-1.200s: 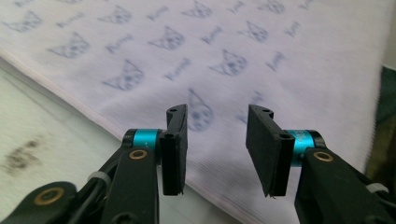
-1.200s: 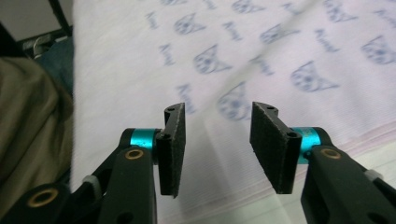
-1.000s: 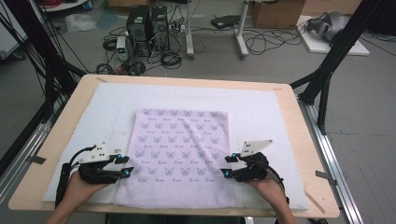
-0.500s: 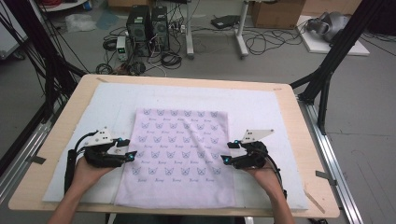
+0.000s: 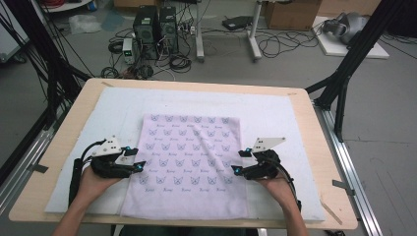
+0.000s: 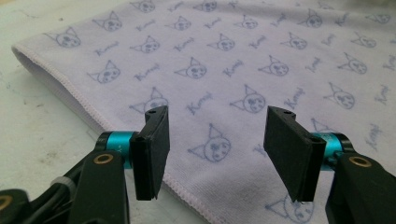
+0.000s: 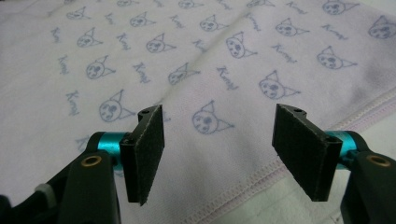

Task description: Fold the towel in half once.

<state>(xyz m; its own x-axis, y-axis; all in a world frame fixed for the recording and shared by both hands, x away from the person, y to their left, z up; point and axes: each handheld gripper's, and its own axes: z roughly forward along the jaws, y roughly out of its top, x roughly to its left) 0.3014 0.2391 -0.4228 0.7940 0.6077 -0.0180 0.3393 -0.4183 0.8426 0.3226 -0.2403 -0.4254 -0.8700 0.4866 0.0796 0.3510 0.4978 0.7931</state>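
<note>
High view: a lilac towel (image 5: 189, 164) printed with small cat faces is seen spread flat on a white mat (image 5: 275, 113) covering the wooden table (image 5: 319, 147). The left gripper (image 5: 139, 166) is held at the towel's left edge and the right gripper (image 5: 239, 162) at its right edge, both pointing inward. In the left gripper view the jaws stand apart above the hemmed edge, nothing pinched between them, having just been opening. The right gripper's jaws have likewise just been opening over the towel, empty.
</note>
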